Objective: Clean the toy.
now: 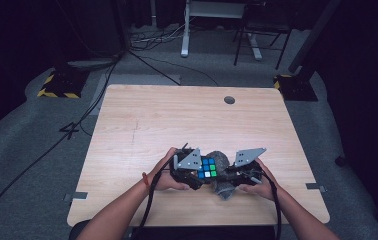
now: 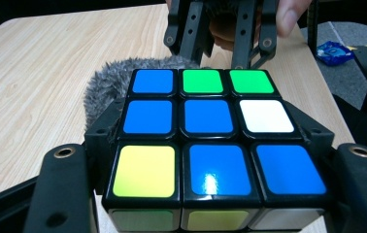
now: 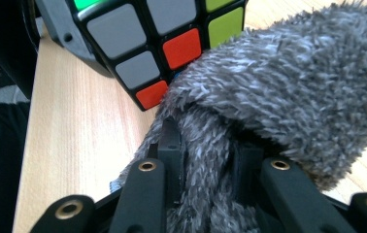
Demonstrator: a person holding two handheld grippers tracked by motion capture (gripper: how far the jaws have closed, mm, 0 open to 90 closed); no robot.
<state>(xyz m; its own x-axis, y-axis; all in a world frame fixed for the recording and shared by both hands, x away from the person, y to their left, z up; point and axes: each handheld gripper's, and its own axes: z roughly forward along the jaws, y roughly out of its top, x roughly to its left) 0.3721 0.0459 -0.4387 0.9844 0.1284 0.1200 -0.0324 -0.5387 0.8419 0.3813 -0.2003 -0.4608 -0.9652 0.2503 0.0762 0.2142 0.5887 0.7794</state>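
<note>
my left tongs grip the puzzle cube just above the worktop; my right tongs clamp the grey furry pouch touching it. step: bagging the cube. next, likely: hold the pouch mouth wide, feed the cube in.

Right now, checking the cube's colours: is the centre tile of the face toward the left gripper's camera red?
No, the cube shows a blue centre tile there.

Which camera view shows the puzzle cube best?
The left gripper view: the puzzle cube shows a full face of nine stickers. The high view shows it small between the grippers; the right gripper view shows one corner behind the grey fuzzy cloth.
</note>
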